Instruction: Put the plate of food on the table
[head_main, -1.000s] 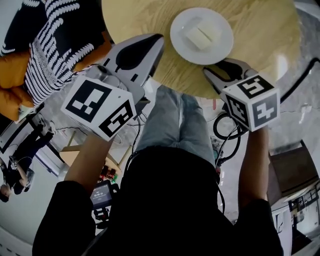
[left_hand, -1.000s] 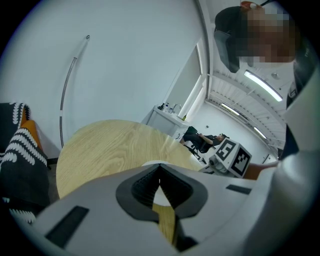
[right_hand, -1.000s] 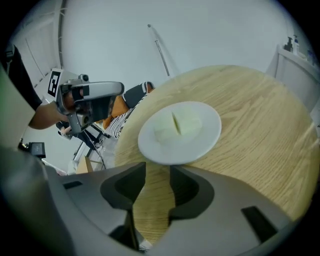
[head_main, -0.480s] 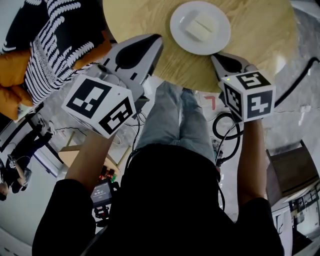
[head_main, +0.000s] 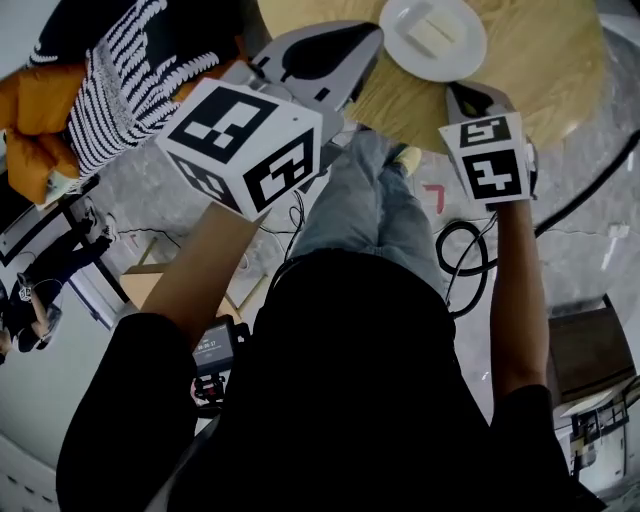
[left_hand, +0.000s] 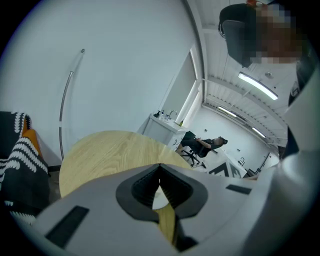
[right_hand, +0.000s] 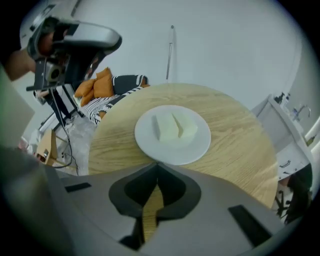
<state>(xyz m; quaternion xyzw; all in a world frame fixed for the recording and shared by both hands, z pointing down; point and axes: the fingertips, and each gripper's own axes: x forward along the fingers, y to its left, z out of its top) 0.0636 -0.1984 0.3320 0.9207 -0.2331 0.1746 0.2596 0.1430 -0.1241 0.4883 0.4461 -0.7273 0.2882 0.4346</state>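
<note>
The plate (right_hand: 172, 152) of food sits on the table (right_hand: 240, 145), so the job looks done, and the left gripper (left_hand: 159, 167) and right gripper (right_hand: 157, 165) have empty, clenched fingers.

1. Table (head_main: 540, 70): its far part is cut off by the head view's top edge.
2. Plate (head_main: 432, 38), on the table: its far rim runs into that same edge.
3. Food (right_hand: 174, 126), on the plate at the table's middle: pale blocks, kind not discernible.
4. Table's near edge, right gripper view: covered by the right gripper (right_hand: 158, 164).
5. White sliver (left_hand: 159, 198), behind the left gripper (left_hand: 159, 167) at the table's near side: too little shows to identify it.
</note>
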